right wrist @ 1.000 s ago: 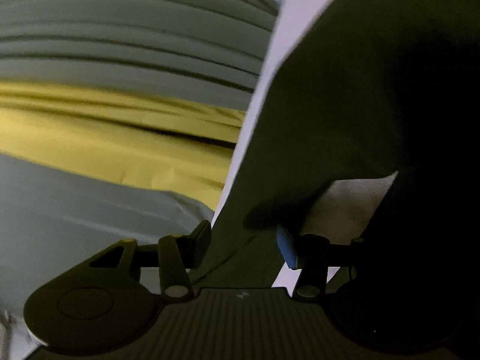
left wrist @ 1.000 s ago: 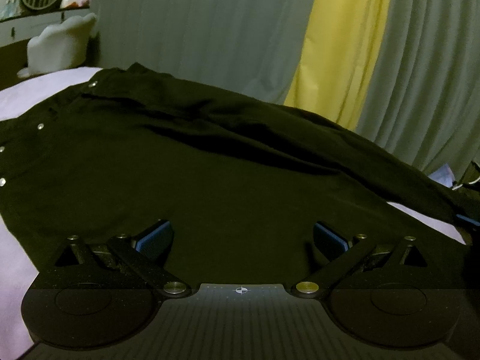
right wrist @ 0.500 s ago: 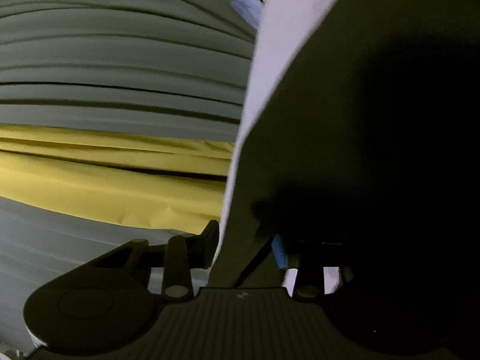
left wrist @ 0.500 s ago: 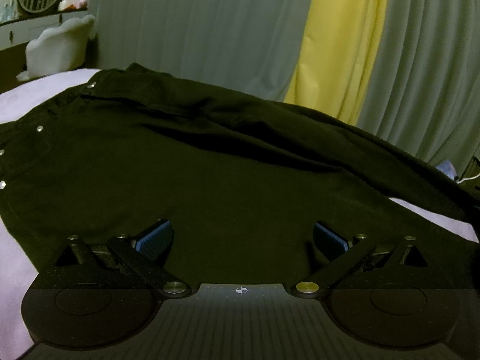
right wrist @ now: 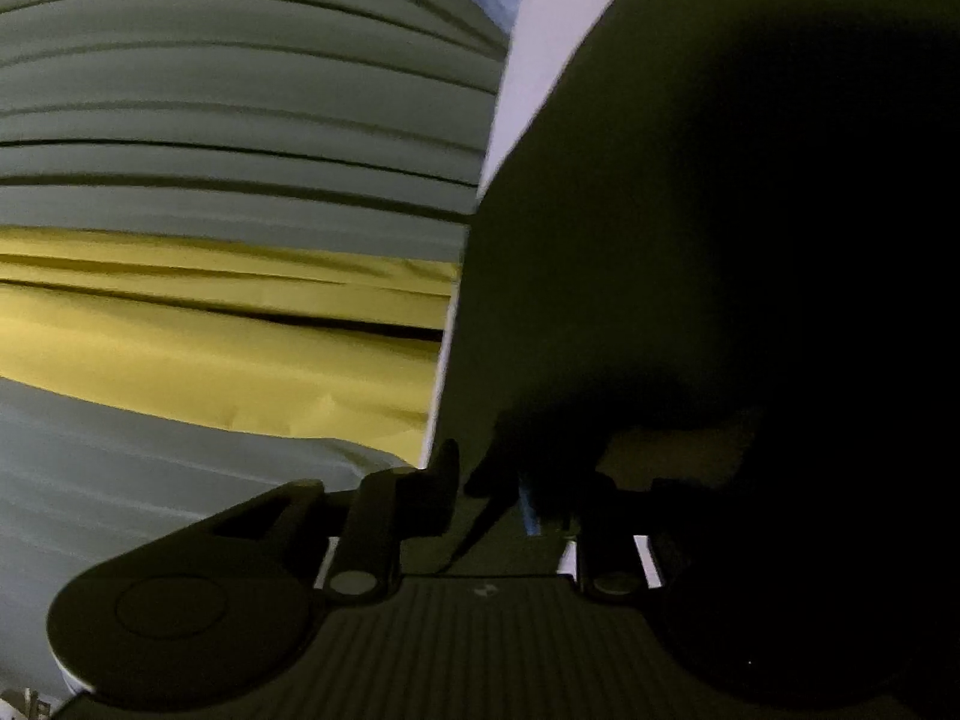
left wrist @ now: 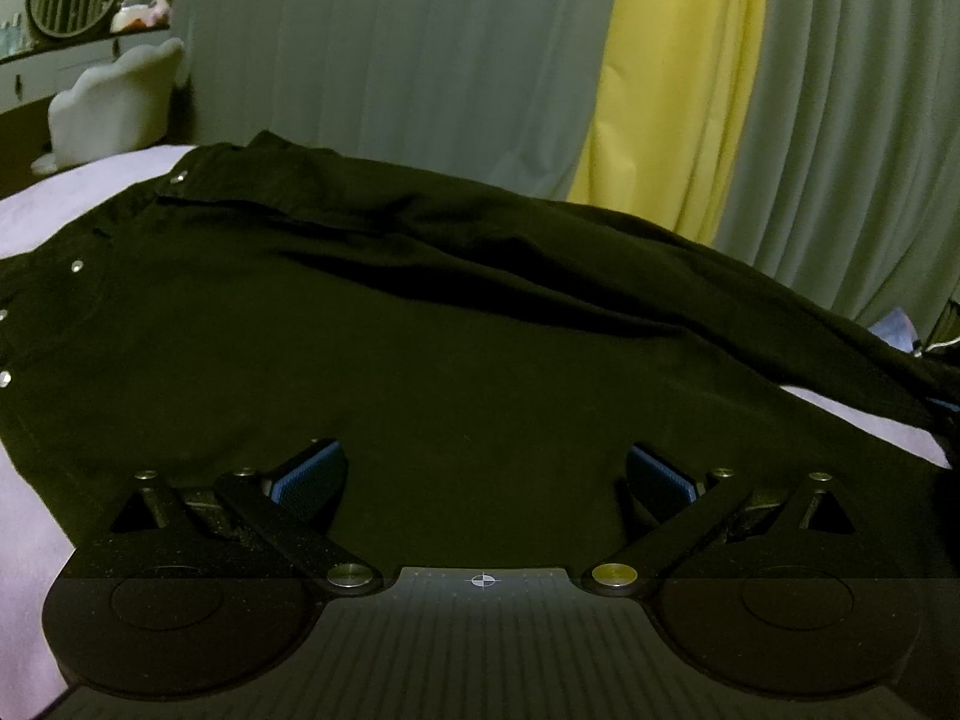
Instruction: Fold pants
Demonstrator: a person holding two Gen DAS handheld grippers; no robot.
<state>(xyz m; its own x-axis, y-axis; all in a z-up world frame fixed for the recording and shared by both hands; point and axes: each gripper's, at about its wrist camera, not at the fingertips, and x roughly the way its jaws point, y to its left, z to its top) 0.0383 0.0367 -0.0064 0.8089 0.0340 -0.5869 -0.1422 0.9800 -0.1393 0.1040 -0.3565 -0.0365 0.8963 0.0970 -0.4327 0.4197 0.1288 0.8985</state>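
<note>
Pants [left wrist: 420, 360] spread flat on the bed [left wrist: 72, 204]. My left gripper [left wrist: 483, 474] hovers wide open over the near edge, holding nothing; my right gripper [right wrist: 489, 489] has just been closing onto a leg's hem — pinch both layers before lifting.

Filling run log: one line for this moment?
step: grasp leg | left tool: open over pants | right tool: just closed on pants hem | bed
</note>
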